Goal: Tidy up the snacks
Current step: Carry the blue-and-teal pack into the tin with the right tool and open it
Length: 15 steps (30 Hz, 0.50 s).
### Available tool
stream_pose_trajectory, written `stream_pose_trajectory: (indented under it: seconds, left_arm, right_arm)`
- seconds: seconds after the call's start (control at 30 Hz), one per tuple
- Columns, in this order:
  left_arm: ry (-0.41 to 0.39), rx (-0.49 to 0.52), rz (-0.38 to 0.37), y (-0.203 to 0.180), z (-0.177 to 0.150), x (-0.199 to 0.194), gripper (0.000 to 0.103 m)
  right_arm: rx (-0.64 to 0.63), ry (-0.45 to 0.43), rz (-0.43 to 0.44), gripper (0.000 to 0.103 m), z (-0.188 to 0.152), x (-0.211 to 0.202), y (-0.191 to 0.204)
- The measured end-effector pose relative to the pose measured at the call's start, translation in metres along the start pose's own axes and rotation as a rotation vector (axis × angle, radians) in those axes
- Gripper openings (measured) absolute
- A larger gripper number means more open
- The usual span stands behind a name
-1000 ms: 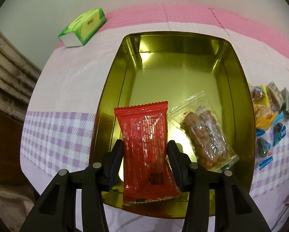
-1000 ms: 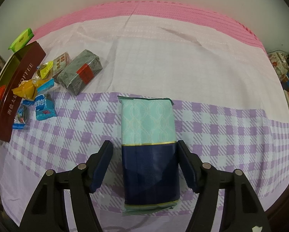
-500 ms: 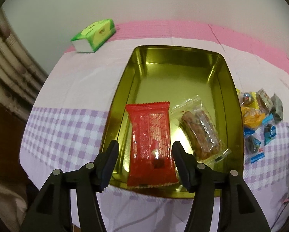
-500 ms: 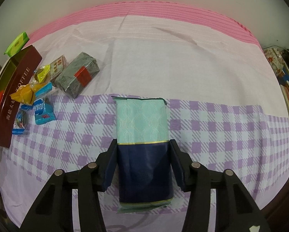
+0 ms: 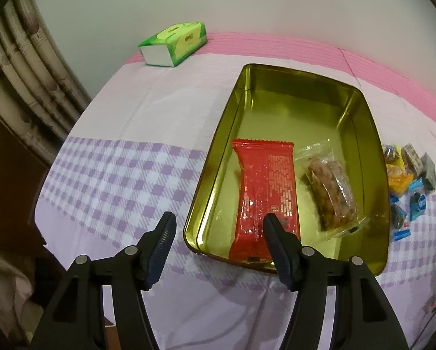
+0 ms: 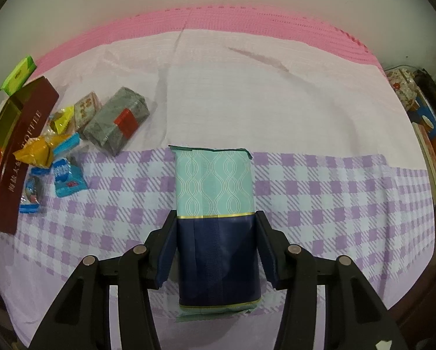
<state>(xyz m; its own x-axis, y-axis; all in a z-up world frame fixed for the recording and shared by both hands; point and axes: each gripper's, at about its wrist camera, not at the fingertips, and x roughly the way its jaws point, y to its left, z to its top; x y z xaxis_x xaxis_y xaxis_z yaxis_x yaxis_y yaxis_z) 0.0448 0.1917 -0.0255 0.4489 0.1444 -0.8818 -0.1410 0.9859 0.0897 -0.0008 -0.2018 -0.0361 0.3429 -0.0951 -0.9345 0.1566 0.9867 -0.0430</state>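
Note:
A gold tin (image 5: 218, 151) holds a red snack packet (image 5: 264, 180) and a clear bag of brown snacks (image 5: 331, 192). My left gripper (image 5: 219, 227) hangs above the tin's near left corner, its jaws opening and nothing between them. In the right wrist view my right gripper (image 6: 215, 248) is shut on a teal and navy packet (image 6: 215, 180) that lies on the checked cloth. The tin's brown side (image 6: 19, 157) shows at the left edge. Between tin and packet lie several small snacks: a grey block (image 6: 115, 121), a yellow candy (image 6: 38, 150), a blue candy (image 6: 67, 175).
A green tissue box (image 5: 174, 43) sits at the table's back left, by the wall. Bamboo-patterned wood (image 5: 19, 93) stands beyond the left edge. Colourful boxes (image 6: 422, 122) crowd the far right edge. The cloth (image 6: 247, 93) lies flat behind the teal packet.
My left gripper let go of the red packet, which now lies in the tin, and drew back to the left and up. My right gripper closed onto the teal and navy packet.

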Motion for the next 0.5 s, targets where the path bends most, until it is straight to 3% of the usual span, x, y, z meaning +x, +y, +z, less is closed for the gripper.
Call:
stream_pose_trajectory:
  seconds: [0.13,0.27,0.5]
  left_arm:
    - [-0.015,-0.016,-0.002,0.005,0.003,-0.001,0.071]
    - [-0.032,-0.021,0.012,0.008,0.004,-0.004,0.071]
    - [-0.033,-0.091,0.021,0.025,0.008,-0.005,0.072]
  right_arm:
    - [0.019,-0.021,0.009,0.047,0.005,-0.011,0.004]
    - [0.008,-0.046,0.037,0.047,0.014,-0.025,0.019]
    - [-0.082,-0.074,0.147,0.047,0.034,-0.044,0.082]
